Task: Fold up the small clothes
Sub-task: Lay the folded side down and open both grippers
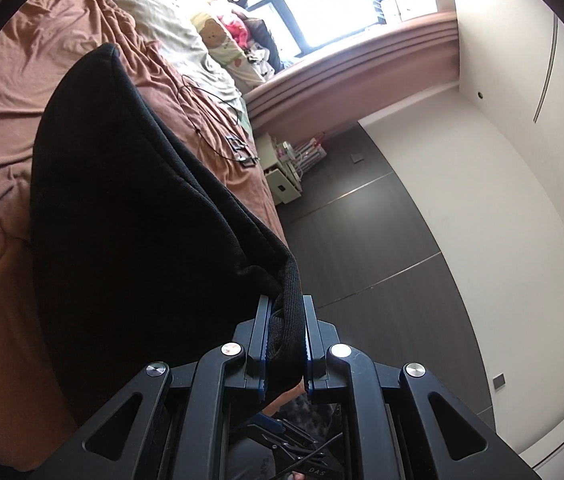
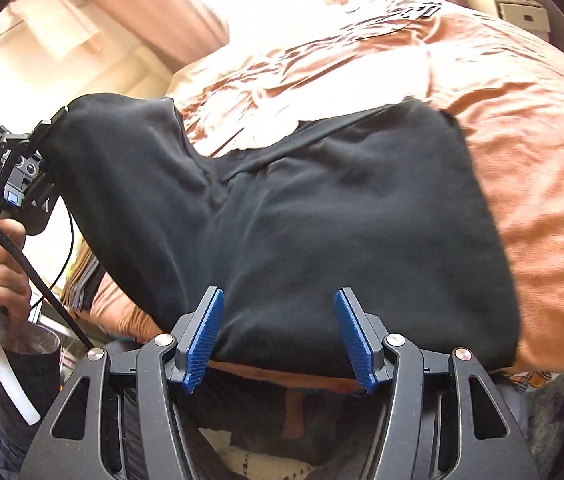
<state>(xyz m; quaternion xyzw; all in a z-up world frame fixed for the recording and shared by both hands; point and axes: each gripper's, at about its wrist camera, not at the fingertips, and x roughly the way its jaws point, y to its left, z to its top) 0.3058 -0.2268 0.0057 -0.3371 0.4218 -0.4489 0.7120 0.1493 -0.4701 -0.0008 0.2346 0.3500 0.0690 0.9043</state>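
Currently your left claw (image 1: 285, 336) pinches the black garment's (image 2: 321, 216) ribbed hem; your right claw (image 2: 280, 340) gapes empty at lower centre. Soft, limp cloth: grip hems.

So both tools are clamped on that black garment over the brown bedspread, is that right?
Not quite. Only the left tool is clamped on the black garment; the left wrist view shows its ribbed edge pinched between the fingers. In the right wrist view, the right tool stands open, its blue pads spread apart above the cloth. The garment does lie over the brown bedspread.
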